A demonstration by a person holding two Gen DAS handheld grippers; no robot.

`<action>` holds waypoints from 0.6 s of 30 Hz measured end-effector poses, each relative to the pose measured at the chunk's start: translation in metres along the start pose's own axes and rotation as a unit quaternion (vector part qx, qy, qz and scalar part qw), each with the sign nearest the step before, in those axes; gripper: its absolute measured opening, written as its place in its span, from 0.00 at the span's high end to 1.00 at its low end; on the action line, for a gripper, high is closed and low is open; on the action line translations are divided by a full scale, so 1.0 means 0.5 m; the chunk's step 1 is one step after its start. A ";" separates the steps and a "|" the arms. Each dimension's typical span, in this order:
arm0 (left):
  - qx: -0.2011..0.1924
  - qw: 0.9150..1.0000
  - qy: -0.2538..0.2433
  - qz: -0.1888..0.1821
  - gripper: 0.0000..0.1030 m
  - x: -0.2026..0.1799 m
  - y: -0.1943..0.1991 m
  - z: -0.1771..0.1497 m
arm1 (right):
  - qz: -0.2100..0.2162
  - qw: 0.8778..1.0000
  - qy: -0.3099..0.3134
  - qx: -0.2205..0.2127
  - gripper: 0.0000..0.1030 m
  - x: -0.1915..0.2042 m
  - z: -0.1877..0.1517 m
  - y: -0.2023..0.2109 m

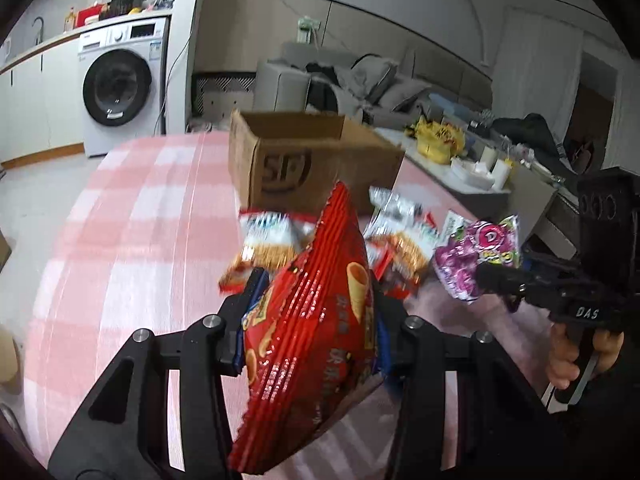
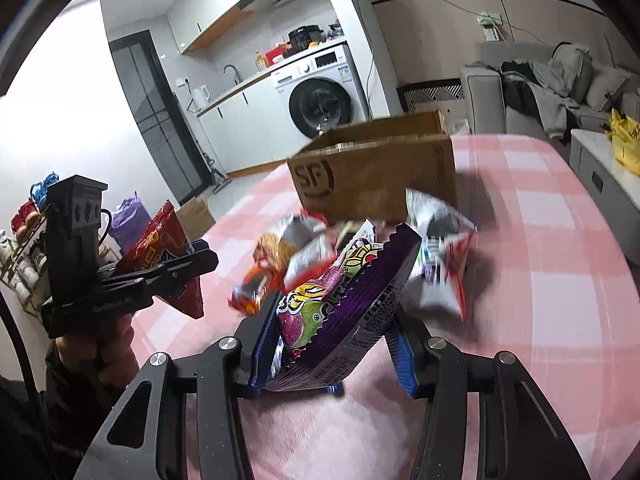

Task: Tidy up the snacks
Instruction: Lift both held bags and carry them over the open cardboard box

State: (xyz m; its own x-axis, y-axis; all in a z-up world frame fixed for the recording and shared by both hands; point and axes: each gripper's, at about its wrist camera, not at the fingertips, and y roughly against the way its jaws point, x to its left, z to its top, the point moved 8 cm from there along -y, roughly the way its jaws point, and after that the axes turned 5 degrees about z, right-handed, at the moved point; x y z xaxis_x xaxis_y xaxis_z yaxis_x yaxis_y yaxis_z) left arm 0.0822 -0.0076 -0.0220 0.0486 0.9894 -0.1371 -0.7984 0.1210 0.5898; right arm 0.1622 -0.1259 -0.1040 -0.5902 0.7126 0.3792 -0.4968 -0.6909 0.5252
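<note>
My left gripper (image 1: 310,300) is shut on a red snack bag (image 1: 316,320) and holds it above the pink checked table (image 1: 120,240). In the right wrist view the same red snack bag (image 2: 168,252) sits in the left gripper (image 2: 192,264) at the far left. My right gripper (image 2: 332,320) is shut on a purple snack bag (image 2: 344,304), also seen as the purple snack bag (image 1: 480,256) in the right gripper (image 1: 492,276). An open cardboard box (image 2: 376,168) stands behind several loose snack packets (image 2: 436,248). The cardboard box (image 1: 312,160) shows behind the packets (image 1: 272,240).
A washing machine (image 1: 120,84) and counter stand beyond the table's far edge. A grey sofa (image 2: 552,84) with clothes and a low white table holding a yellow bag (image 2: 624,140) lie to the right. A hand (image 2: 104,344) grips the left tool.
</note>
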 end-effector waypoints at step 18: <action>-0.020 1.000 0.011 -0.006 0.58 0.007 -0.098 0.211 | -0.053 0.997 -0.017 -0.051 0.52 -0.024 0.192 -0.050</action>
State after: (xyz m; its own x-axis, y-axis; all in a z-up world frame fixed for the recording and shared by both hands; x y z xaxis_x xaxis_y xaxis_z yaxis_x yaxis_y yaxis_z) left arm 0.1847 -0.0014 0.0325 0.0460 0.9859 -0.1611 -0.8213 0.1292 0.5557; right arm 0.2429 -0.1057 -0.0484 -0.5100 0.7844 0.3530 -0.6185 -0.6196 0.4833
